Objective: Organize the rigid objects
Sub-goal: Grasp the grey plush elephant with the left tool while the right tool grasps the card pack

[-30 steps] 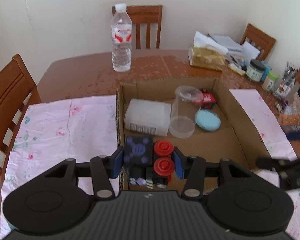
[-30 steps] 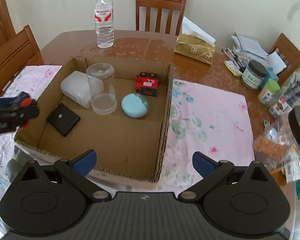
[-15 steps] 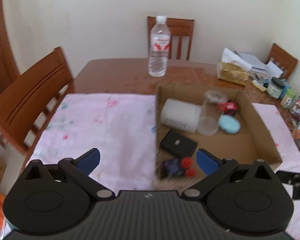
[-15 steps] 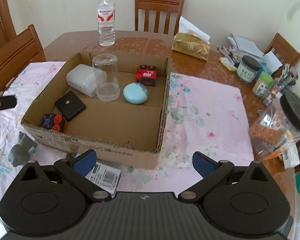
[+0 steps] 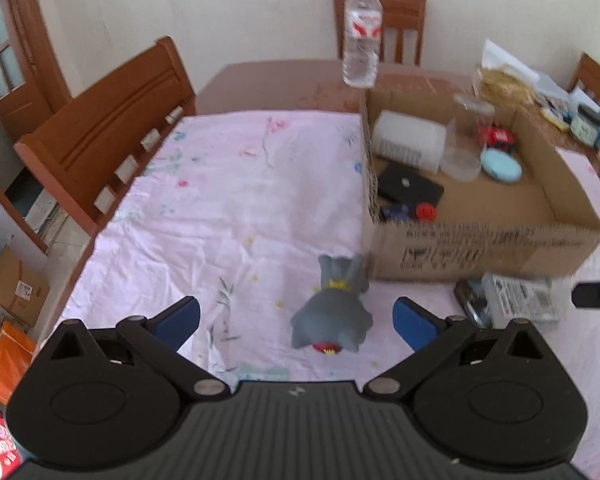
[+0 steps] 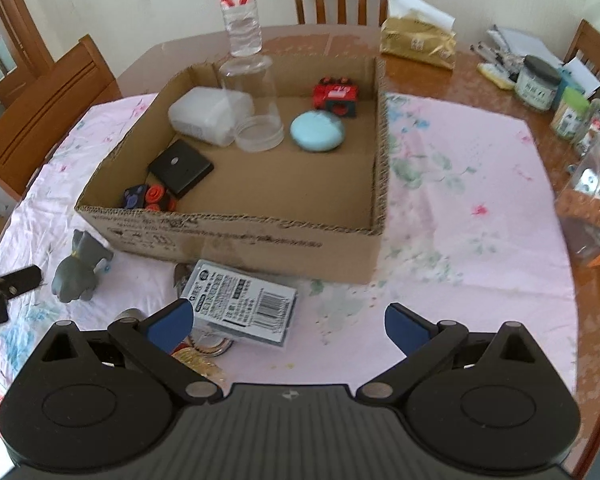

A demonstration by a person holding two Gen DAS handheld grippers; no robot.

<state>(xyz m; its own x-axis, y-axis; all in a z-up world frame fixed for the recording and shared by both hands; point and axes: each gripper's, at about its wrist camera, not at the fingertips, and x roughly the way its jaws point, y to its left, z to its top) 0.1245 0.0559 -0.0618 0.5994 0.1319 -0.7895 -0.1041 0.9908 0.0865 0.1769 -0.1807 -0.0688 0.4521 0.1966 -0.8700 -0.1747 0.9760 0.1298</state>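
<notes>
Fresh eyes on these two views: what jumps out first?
The cardboard box mid-table, holding a red toy car, a blue disc and a clear jar. Outside its near wall, a grey toy animal lies on the pink cloth between the open left gripper fingers.

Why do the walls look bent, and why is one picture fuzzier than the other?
Both wrist views use fisheye lenses, so edges curve and corners go dark. The left wrist view is motion-smeared: the water bottle and cardboard box look soft. The right wrist view is sharper; daylight glares off the bare table.
</notes>
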